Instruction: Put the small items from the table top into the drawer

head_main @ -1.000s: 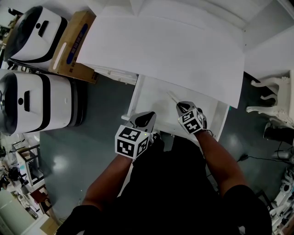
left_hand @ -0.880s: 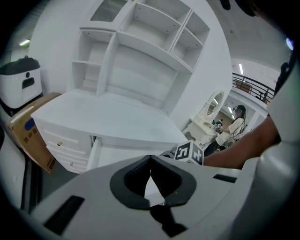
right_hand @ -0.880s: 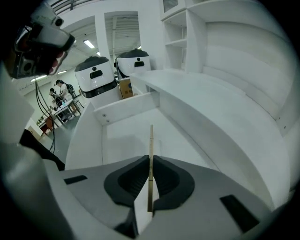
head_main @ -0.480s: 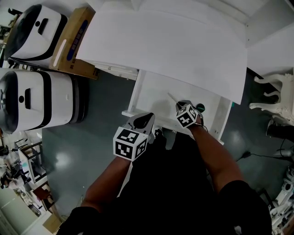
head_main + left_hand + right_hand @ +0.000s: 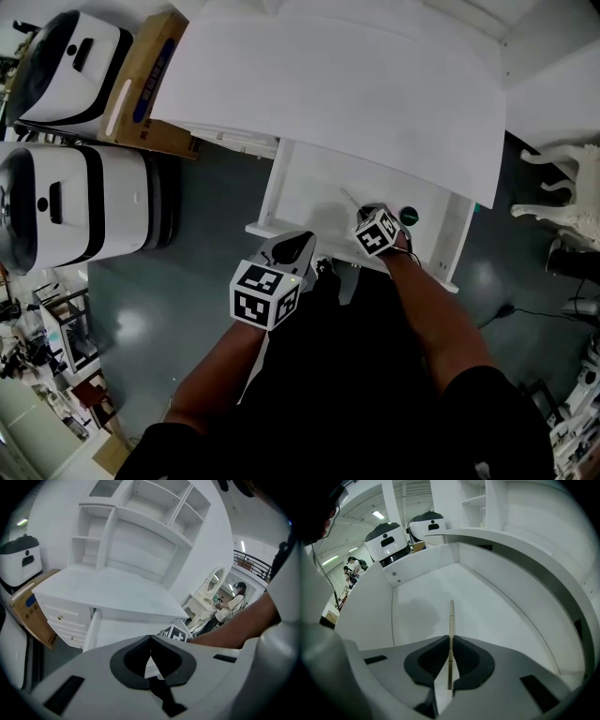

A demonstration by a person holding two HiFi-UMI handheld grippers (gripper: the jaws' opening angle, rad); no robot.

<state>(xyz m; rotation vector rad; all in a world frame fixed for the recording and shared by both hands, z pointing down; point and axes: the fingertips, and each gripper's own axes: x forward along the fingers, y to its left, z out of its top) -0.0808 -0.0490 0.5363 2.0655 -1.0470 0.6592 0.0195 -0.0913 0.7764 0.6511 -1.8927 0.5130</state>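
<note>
An open white drawer (image 5: 309,183) juts out below the white desk top (image 5: 347,84). My right gripper (image 5: 367,217) reaches down into it, shut on a thin pale stick (image 5: 351,199). In the right gripper view the stick (image 5: 451,620) stands edge-on between the pads of the right gripper (image 5: 450,641) and points out over the bare drawer floor (image 5: 497,606). A small dark green round item (image 5: 409,217) lies in the drawer just right of that gripper. My left gripper (image 5: 293,248) hovers at the drawer's front edge, shut with nothing in it; its tips meet in the left gripper (image 5: 150,640) view.
Two white machines (image 5: 66,202) (image 5: 70,56) and a cardboard box (image 5: 150,84) stand left of the desk. Its shelf unit (image 5: 140,522) rises behind the top. A white chair (image 5: 562,187) stands at the right. The floor is dark grey.
My right gripper has sunk into the drawer with the stick in it, which uncovers the green round item. The left gripper has barely moved.
</note>
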